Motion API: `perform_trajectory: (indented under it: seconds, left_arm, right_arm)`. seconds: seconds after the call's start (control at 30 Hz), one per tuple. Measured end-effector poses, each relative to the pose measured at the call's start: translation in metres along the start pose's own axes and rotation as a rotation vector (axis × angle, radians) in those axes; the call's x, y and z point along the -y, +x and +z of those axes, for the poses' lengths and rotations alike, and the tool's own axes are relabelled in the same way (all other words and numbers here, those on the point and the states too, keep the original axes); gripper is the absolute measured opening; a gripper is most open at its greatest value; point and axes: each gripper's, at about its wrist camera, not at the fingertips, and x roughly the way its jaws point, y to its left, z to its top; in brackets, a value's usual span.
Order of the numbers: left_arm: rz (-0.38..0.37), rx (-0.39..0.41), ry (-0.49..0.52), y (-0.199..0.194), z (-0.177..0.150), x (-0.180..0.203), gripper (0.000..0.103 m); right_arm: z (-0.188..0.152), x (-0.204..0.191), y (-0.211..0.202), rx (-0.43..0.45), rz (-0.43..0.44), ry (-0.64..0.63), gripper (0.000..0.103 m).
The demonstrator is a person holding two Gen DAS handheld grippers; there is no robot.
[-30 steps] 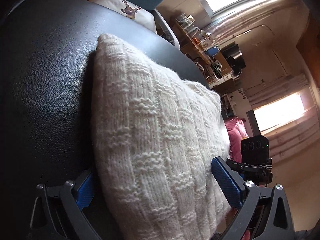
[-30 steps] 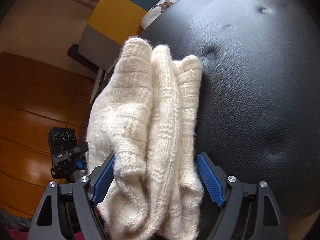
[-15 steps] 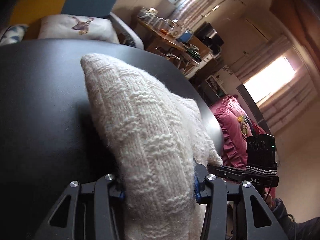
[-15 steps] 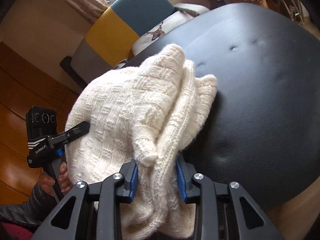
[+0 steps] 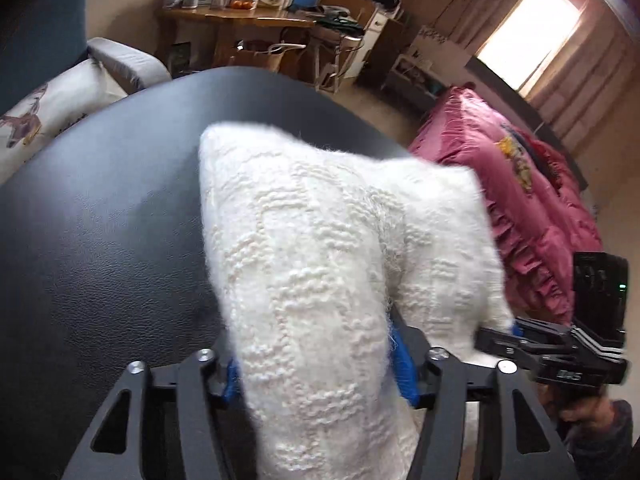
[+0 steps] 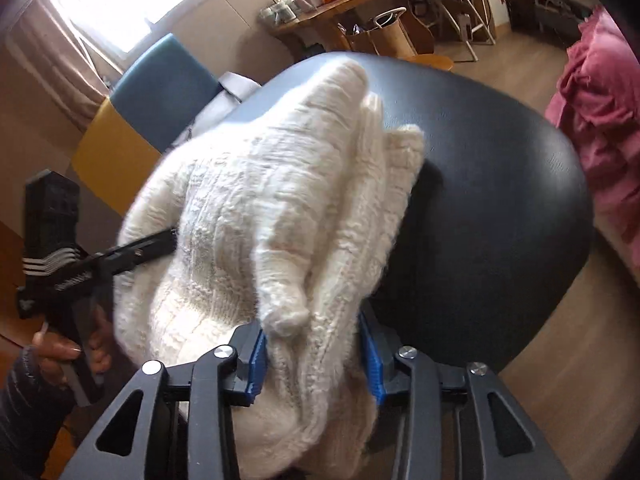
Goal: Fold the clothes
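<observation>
A folded cream knitted sweater (image 5: 320, 264) is held up over a round black leather seat (image 5: 100, 240). My left gripper (image 5: 318, 376) is shut on one end of the folded bundle, its blue pads pressed into the knit. My right gripper (image 6: 314, 354) is shut on the other end of the sweater (image 6: 280, 208), which fills the middle of that view above the black seat (image 6: 500, 220). The right gripper also shows at the right edge of the left wrist view (image 5: 560, 352). The left gripper shows at the left of the right wrist view (image 6: 72, 256).
A pink ruffled bedspread (image 5: 532, 208) lies to the right of the seat. A blue and yellow armchair (image 6: 152, 96) with a deer cushion (image 5: 36, 120) stands behind it. A wooden table (image 5: 240, 20) with jars is at the back. The floor is wooden.
Both grippers closed on the sweater's ends about half a second ago and have lifted the folded bundle up off the black seat; both views have tilted up toward the room.
</observation>
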Motion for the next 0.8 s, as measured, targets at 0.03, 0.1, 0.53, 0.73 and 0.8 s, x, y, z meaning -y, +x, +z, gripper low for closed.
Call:
perform_trajectory:
  seconds: [0.03,0.1,0.53,0.73,0.8]
  left_arm:
    - [-0.015,0.008,-0.021,-0.004,-0.001,-0.005,0.070]
    - [0.002,0.028,-0.043,-0.016,-0.003,-0.011,0.082]
    - [0.091,0.225,0.140,-0.061,-0.035,0.028,0.097]
    - [0.196,0.125,0.147,-0.018,-0.046,0.037,0.073]
    - [0.222,0.134,0.159,-0.013,-0.052,0.039,0.073]
  right_arm:
    - [-0.001,0.004,-0.002,0.009,0.019,0.012,0.043]
    - [-0.002,0.005,-0.007,0.016,0.046,0.018,0.044]
    - [-0.015,-0.138,-0.006,0.141,-0.222,-0.640,0.032]
    - [-0.053,-0.075,0.008,0.133,-0.224,-0.556,0.026]
    - [-0.058,-0.064,0.002,0.155,-0.229,-0.539,0.026]
